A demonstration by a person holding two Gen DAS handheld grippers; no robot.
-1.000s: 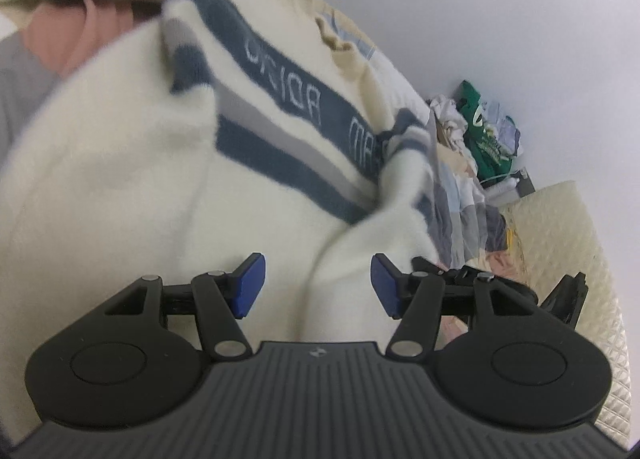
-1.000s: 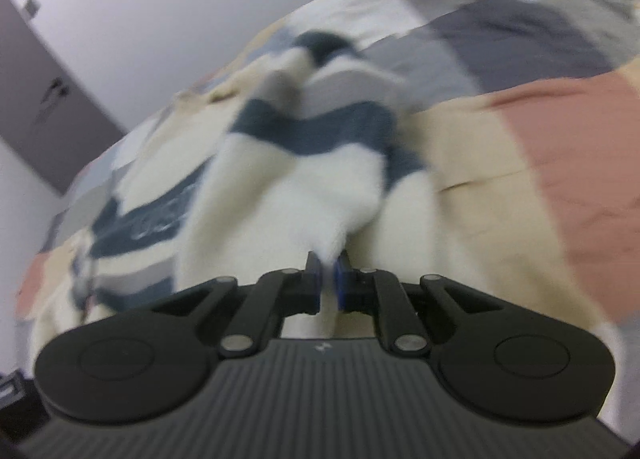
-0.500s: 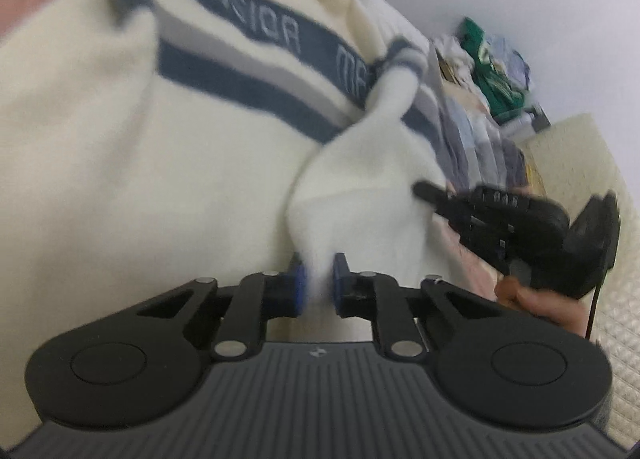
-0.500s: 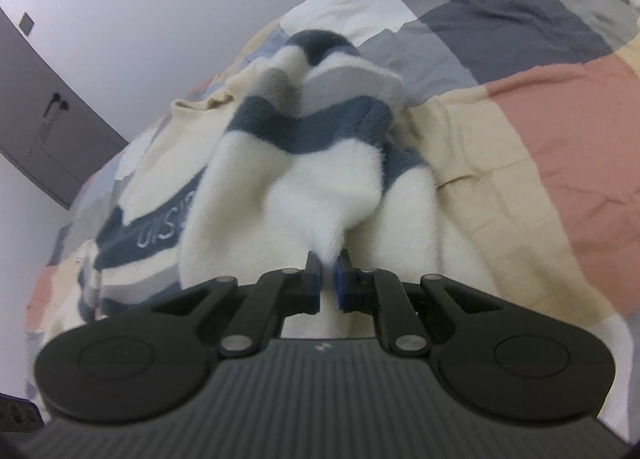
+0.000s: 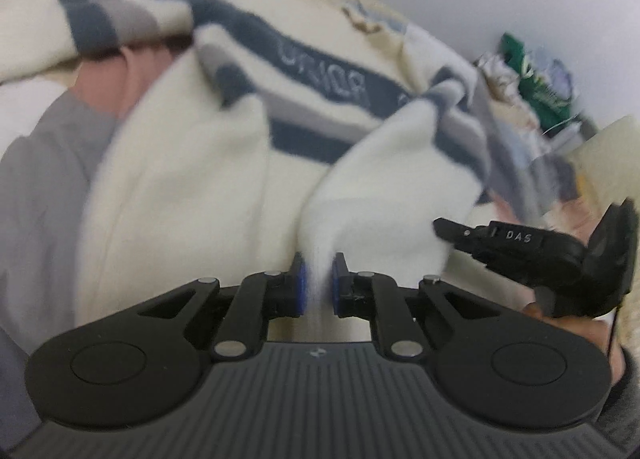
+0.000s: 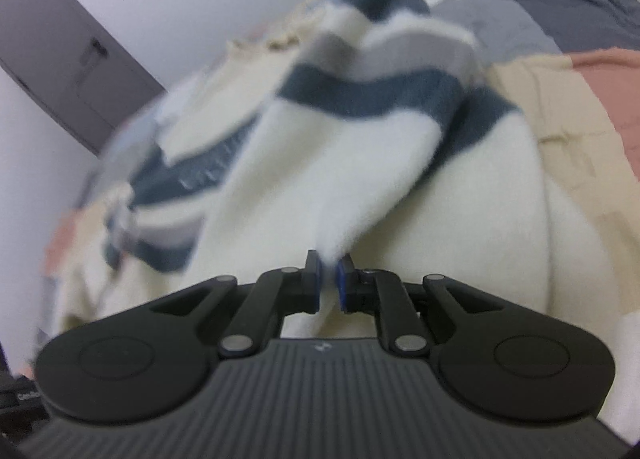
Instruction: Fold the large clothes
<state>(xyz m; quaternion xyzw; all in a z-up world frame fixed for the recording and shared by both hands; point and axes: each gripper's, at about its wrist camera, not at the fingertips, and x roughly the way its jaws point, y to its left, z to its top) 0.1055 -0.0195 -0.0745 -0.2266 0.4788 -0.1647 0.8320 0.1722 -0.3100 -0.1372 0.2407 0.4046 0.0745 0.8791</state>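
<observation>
A: Where's the sweater (image 5: 192, 163)?

B: Spread over the patchwork bedspread (image 6: 560, 115), cream and fluffy with navy and grey stripes. It fills the middle of both wrist views. One navy band carries pale lettering, too blurred to read.

A: And the left gripper (image 5: 319, 285)?

B: Clamped on a fold of the cream fabric. The cloth runs straight down between the blue pads (image 5: 301, 291), and from there the fold rises toward one o'clock.

A: The right gripper (image 6: 329, 283)?

B: Same story: its pads are nearly together, with a peak of the sweater pinched between them. The striped part bunches up at twelve o'clock of the fingers (the picture is quite smeared there).

A: Can you see one gripper from the other?

B: From the left wrist, yes. The right gripper's black body shows at three o'clock, close to the fold, with part of a hand (image 5: 576, 323) under it.

A: Anything else around?

B: A pile of clothes (image 5: 532, 83), one green piece among them, at two o'clock in the left view. A dark door (image 6: 60, 71) at ten o'clock in the right view, against a pale wall.
</observation>
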